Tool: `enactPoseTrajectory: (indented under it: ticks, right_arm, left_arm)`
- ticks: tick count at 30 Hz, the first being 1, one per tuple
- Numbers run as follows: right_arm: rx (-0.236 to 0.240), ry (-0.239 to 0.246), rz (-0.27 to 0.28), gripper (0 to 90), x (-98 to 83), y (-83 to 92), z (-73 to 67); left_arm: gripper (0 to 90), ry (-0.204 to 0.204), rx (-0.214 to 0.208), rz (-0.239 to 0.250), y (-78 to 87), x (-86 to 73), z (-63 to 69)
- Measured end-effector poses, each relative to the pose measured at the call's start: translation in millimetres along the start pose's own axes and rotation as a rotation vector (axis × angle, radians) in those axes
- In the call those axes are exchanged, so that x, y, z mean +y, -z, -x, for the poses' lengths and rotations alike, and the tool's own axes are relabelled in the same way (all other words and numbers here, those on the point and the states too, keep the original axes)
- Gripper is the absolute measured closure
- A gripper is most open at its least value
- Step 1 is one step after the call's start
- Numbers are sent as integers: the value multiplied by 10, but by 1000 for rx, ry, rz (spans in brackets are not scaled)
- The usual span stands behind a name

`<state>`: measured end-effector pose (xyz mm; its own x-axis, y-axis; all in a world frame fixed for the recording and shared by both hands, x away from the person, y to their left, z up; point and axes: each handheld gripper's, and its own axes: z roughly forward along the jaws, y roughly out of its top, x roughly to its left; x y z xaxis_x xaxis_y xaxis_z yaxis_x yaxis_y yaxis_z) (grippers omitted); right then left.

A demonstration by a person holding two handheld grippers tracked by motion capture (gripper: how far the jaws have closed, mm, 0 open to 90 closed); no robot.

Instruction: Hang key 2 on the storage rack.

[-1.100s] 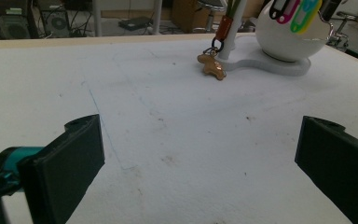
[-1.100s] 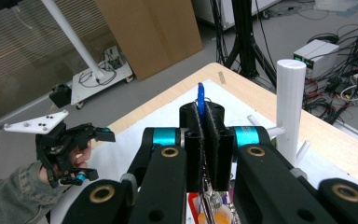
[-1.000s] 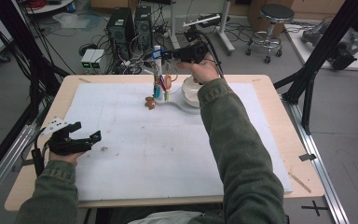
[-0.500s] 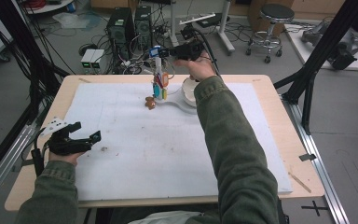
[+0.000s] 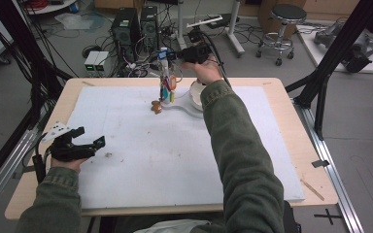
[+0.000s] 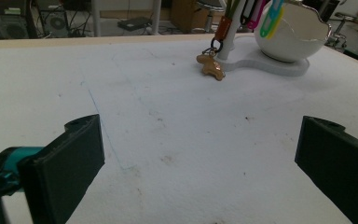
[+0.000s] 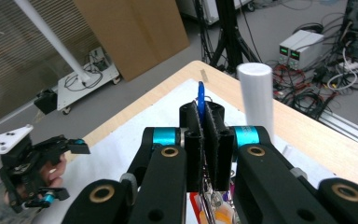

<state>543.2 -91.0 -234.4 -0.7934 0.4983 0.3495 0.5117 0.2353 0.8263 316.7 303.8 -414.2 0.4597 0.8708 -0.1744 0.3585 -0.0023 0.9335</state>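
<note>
R gripper point(image 5: 167, 55) has dipped a touch since half a sec ago; L gripper point(image 5: 91, 137) hasn't budged. R jaws are pinched tight on the blue clip point(image 7: 200, 95), just beside the white post point(image 7: 256, 98) top. L jaws are wide, empty, well apart from the post. Risk, imo: the clip's loop misses the tip, or I knock the post and the stand shifts. Count: 1 post, 1 bowl point(image 5: 196, 92) next to it, 1 brown charm point(image 5: 156, 107) at its foot, 1 held clip. Hung clips are bunched, can't count.
</note>
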Motion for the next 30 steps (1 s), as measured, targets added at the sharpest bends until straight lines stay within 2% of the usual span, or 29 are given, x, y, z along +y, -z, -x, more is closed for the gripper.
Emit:
enactPoseTrajectory:
  ticks: [12, 25, 30]
  right_arm:
    - [-46, -22, -15, 871, -72, -78, 78]
    - [-78, -21, -42, 871, -114, -169, 135]
    - [-97, -14, -46, 865, -120, -189, 110]
  left_arm:
    - [17, 0, -1, 0, -1, -2, -2]
    - [17, 4, -6, 5, -2, -3, -5]
    - [16, 5, -7, 3, -1, -3, -7]
